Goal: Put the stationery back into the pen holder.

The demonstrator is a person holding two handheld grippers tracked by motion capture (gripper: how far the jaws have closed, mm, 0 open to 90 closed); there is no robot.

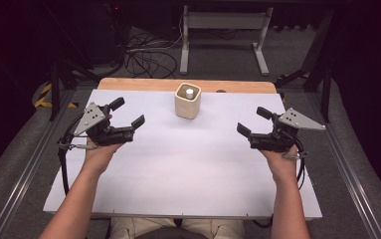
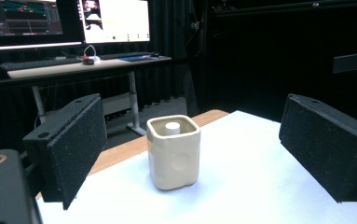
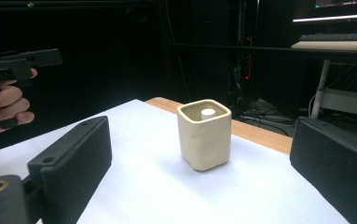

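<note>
A cream square cup [image 1: 187, 100] is stood upright on the white table [image 1: 178, 169], near its far edge and midway across, with a small white cylinder [image 1: 189, 92] seen inside it. Well to the cup's left the left gripper [image 1: 128, 112] is held above the table with its jaws spread wide and nothing between them; well to the cup's right the right gripper [image 1: 250, 121] is held likewise, wide open and empty. The cup is judged to be glazed ceramic: stiff, fairly heavy, smooth enough to slip, and breakable if knocked over. Two opposite flat walls, below the rim, are judged the safest place for it to be taken hold of.
</note>
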